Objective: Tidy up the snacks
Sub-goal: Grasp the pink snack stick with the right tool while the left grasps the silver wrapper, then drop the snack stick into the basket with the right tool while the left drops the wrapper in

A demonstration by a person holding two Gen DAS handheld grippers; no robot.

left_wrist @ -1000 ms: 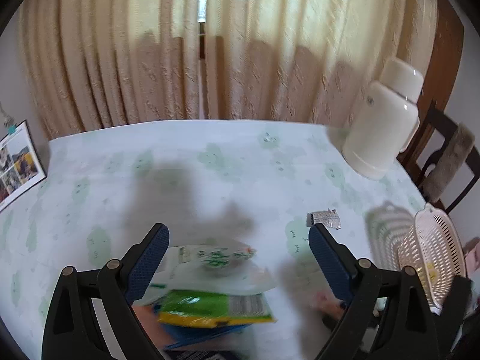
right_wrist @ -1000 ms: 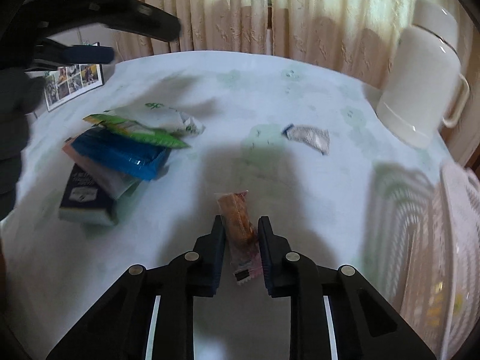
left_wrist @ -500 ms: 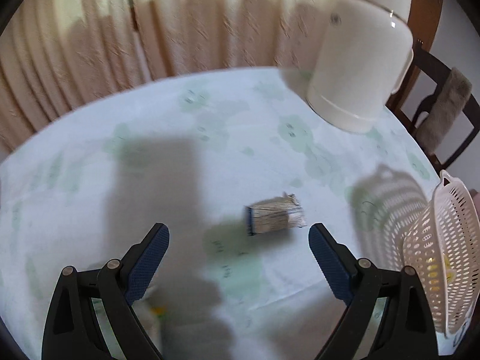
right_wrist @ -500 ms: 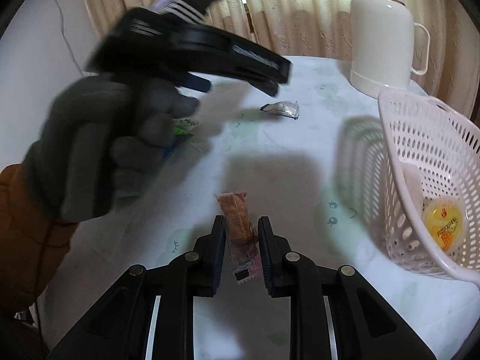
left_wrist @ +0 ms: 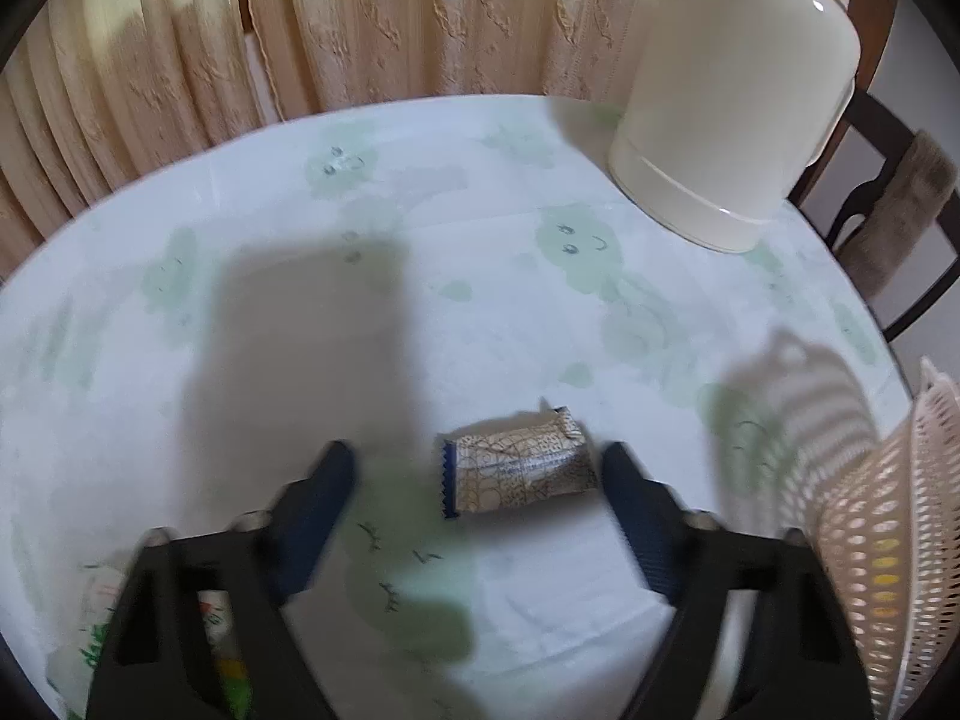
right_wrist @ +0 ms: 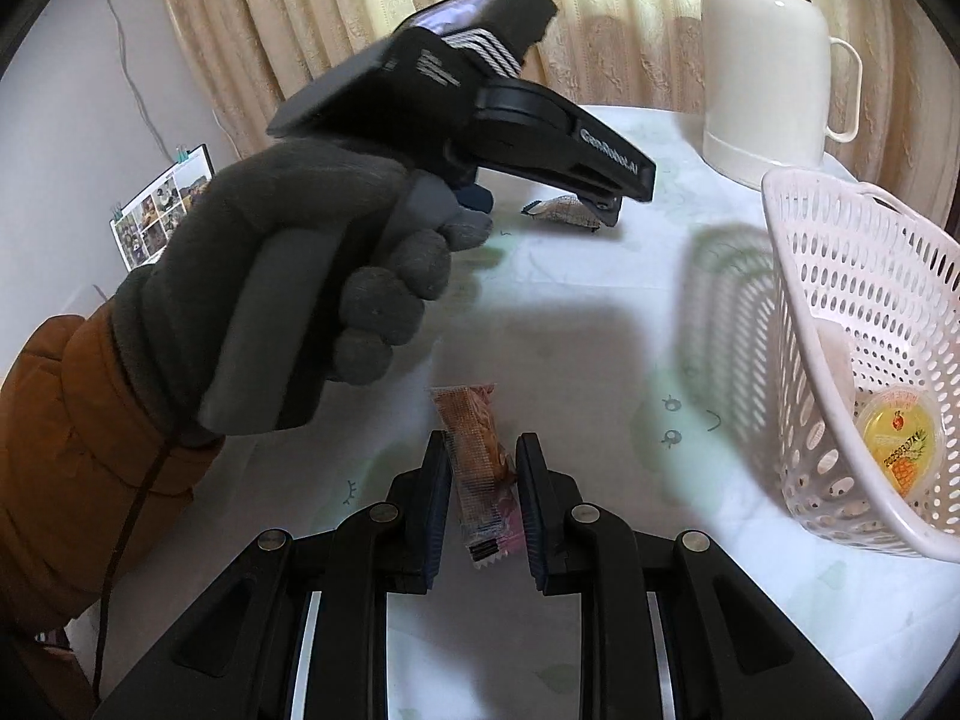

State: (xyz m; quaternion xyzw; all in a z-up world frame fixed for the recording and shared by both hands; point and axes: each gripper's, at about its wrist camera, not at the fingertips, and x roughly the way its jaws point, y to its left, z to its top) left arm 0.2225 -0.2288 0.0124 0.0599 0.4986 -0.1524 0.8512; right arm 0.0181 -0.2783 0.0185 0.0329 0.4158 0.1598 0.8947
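Holding an orange snack bar (right_wrist: 476, 450) between two narrow-set fingers, right tongs (right_wrist: 483, 495) above the desk (right_wrist: 576, 324), bar pointing forward, its printed end sticking back past the pads. Just right of it, white basket (right_wrist: 798, 300) on the desk, with a yellow jelly cup (right_wrist: 898, 438) inside at the bottom. Spread wide, left tongs (left_wrist: 474, 486), gripped by a grey-gloved hand (right_wrist: 312, 276), low over the desk and straddling a small patterned wrapper (left_wrist: 519, 468) that lies flat between the blue pads (left_wrist: 327, 480); touching or not, cannot tell. Seen from the right wrist, the same wrapper (right_wrist: 567, 210) partly hidden behind the left fingertips. Farther back, white flask (left_wrist: 732, 102) upright near the curtain (left_wrist: 390, 18). At lower left, blurred green-and-white packets (left_wrist: 222, 654) behind the left finger. Photo card (right_wrist: 159, 213) propped at the desk's far left edge.
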